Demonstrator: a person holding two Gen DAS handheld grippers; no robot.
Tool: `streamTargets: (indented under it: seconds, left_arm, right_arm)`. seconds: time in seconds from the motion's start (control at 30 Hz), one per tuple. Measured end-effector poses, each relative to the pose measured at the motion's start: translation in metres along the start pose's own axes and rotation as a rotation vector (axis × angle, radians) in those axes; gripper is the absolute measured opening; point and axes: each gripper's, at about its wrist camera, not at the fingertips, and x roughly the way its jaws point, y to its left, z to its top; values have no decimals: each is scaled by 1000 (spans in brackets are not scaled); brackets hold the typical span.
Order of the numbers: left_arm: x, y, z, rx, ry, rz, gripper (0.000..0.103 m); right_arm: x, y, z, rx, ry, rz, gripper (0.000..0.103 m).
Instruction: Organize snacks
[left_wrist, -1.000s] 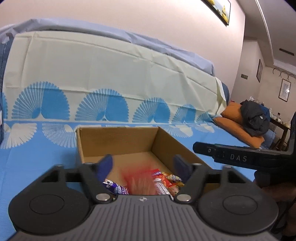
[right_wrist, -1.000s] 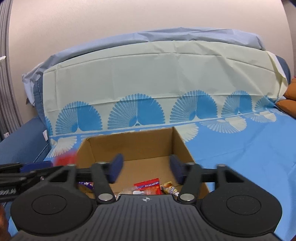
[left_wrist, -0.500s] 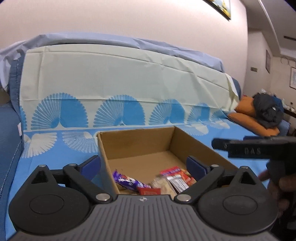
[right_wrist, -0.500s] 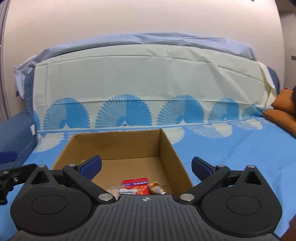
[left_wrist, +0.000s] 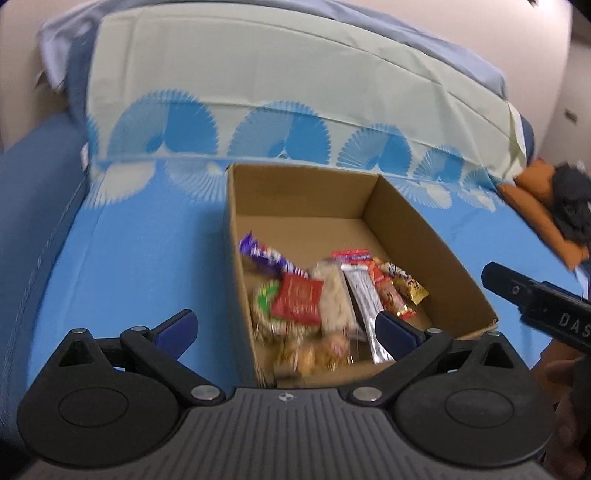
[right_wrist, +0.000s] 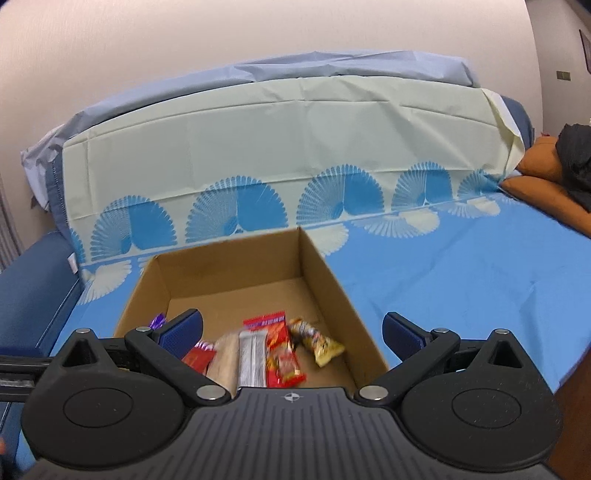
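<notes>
So both grippers are empty right now and hanging just short of the open brown cardboard box (left_wrist: 424, 236) that sits on the blue fan-print sheet (left_wrist: 140, 266) over the bed. The left gripper (left_wrist: 286, 328) has just finished spreading its jaws as wide as they go, nothing between the pads, and the right gripper (right_wrist: 293, 330) stands equally wide with nothing pinched either. The snacks are all piled in the near end of the box, straight ahead of and below both sets of jaws: a purple wrapped bar (left_wrist: 264, 254) off toward the left jaw side, a red square packet (left_wrist: 297, 301) lying on top of a green-and-clear cookie pack (left_wrist: 264, 295), then a pale rice-cracker pack (left_wrist: 334, 295), a silver foil bar (left_wrist: 364, 295), a red-orange sachet (left_wrist: 388, 291) and a small yellow-brown sachet (left_wrist: 408, 286). Worth noticing: the long ones lie with their long axis running away from the jaws, side by side, so I'd guess a straight reach would close across their width. The left jaws look nearer the purple bar and red packet, the right ones nearer the yellow-brown sachet. The far half of the box is bare.
</notes>
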Motion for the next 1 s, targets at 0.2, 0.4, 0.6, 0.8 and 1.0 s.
streamTargets:
  seconds: [0.2, 0.4, 0.6, 0.8, 1.0]
  left_arm:
    - [18, 15, -20, -62, 110, 32, 102]
    - [23, 22, -11, -41, 75, 46, 102]
    - [24, 17, -12, -38, 99, 27, 102]
    - [25, 19, -11, -50, 101, 26, 102]
    - [27, 18, -10, -47, 102, 20, 102]
  right_arm:
    - [2, 7, -13, -66, 43, -10, 102]
    - [19, 15, -17, -119, 89, -46, 102]
    - [31, 24, -20, -154, 123, -40, 102]
    - [36, 33, -22, -183, 136, -28, 102]
    - [39, 35, -22, -190, 144, -18, 102]
